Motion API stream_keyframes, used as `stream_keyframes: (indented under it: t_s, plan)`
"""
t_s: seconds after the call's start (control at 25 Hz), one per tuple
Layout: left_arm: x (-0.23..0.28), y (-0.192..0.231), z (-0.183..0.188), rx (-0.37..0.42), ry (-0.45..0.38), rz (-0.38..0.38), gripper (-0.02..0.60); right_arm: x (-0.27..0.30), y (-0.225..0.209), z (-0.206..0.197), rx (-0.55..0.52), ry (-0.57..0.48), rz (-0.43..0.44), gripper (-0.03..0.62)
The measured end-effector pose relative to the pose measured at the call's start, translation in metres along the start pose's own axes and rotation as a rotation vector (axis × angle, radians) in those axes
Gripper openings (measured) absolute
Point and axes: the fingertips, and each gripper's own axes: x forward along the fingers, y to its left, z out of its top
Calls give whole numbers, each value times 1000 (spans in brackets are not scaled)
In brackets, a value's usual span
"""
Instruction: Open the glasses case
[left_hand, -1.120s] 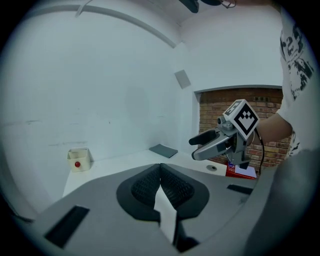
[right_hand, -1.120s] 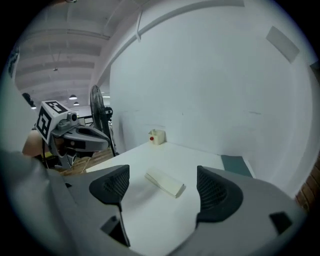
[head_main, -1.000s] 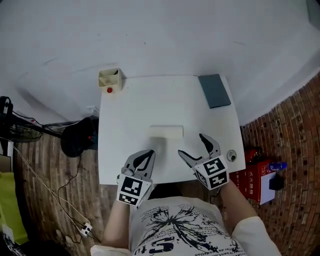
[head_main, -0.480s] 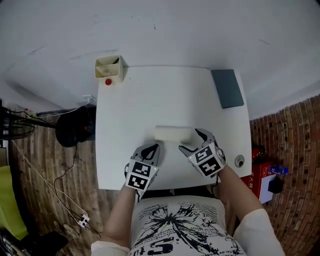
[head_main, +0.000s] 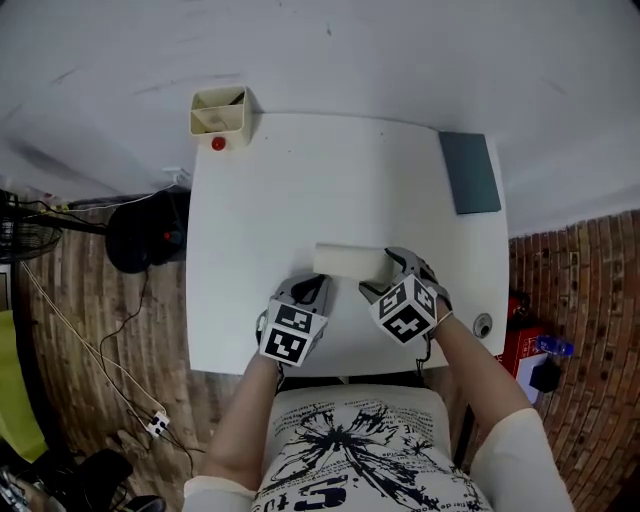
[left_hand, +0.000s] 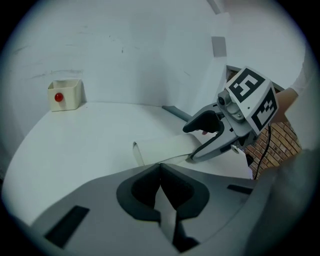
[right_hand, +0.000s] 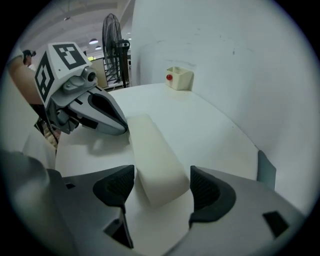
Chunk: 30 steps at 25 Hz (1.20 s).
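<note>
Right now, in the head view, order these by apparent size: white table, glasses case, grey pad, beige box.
Largest to smallest:
1. white table
2. grey pad
3. glasses case and beige box: they look about alike, and the case is partly covered, so I leave them unranked.

A white table (head_main: 300, 190) stands against a white wall (head_main: 350, 50). The floor (head_main: 590, 290) looks like brown bricks. A black fan (right_hand: 112, 42) stands far left of the left gripper (head_main: 318, 287).
</note>
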Motion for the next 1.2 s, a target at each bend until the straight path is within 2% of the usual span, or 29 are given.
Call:
stream_keyframes:
  t_s: [0.08, 0.24, 0.64, 0.96, 1.2]
  plan:
    - [2, 1, -1, 2, 8, 4, 14, 4, -1, -2, -21, 12, -2, 345]
    - [4, 1, -4, 21, 29, 8, 14, 6, 0, -2, -42, 19, 4, 342]
    - [3, -1, -5, 1, 37, -11, 14, -2, 0, 1, -54, 20, 30, 319]
    - [4, -1, -5, -16, 46, -28, 14, -17, -7, 16, -62, -27, 10, 173]
    - [3, -2, -4, -15, 46, -27, 14, -21, -18, 23, -64, -57, -17, 124]
